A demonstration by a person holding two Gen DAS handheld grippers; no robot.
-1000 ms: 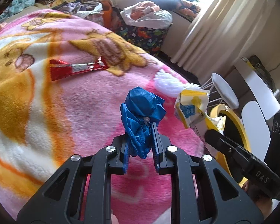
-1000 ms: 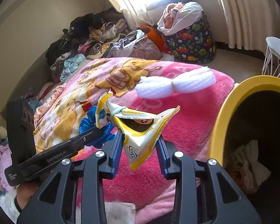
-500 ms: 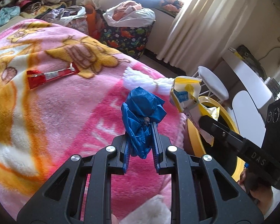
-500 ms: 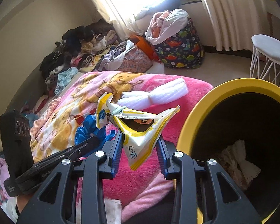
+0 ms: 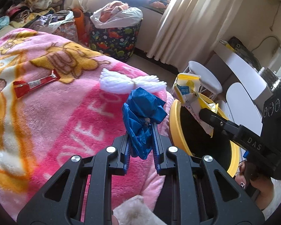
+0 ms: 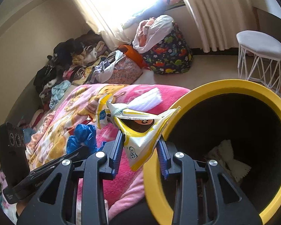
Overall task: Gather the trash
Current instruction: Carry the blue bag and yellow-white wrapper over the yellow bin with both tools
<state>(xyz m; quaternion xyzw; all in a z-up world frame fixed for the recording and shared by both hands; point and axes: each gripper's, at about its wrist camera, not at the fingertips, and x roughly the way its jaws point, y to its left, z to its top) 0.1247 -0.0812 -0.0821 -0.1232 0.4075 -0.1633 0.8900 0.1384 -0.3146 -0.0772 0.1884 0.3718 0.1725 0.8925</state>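
Observation:
My left gripper (image 5: 142,131) is shut on a crumpled blue plastic bag (image 5: 143,110), held above the edge of the pink blanket (image 5: 69,112), just left of the yellow bin (image 5: 173,129). My right gripper (image 6: 140,140) is shut on a yellow and white snack wrapper (image 6: 138,127), held at the near left rim of the yellow bin (image 6: 232,88); the wrapper also shows in the left wrist view (image 5: 187,91). The bin has a black inside with white trash (image 6: 228,157) at the bottom. A red wrapper (image 5: 34,83) and a white foam piece (image 5: 129,82) lie on the blanket.
A white stool (image 6: 260,56) stands beyond the bin. A dinosaur-print bag of clothes (image 6: 168,54) and piles of clothes (image 6: 80,63) sit by the curtained window. A white desk (image 5: 247,71) is to the right.
Both grippers have moved right, off the middle of the bed toward the yellow bin. The bin now fills much more of the right wrist view. Both grips are unchanged.

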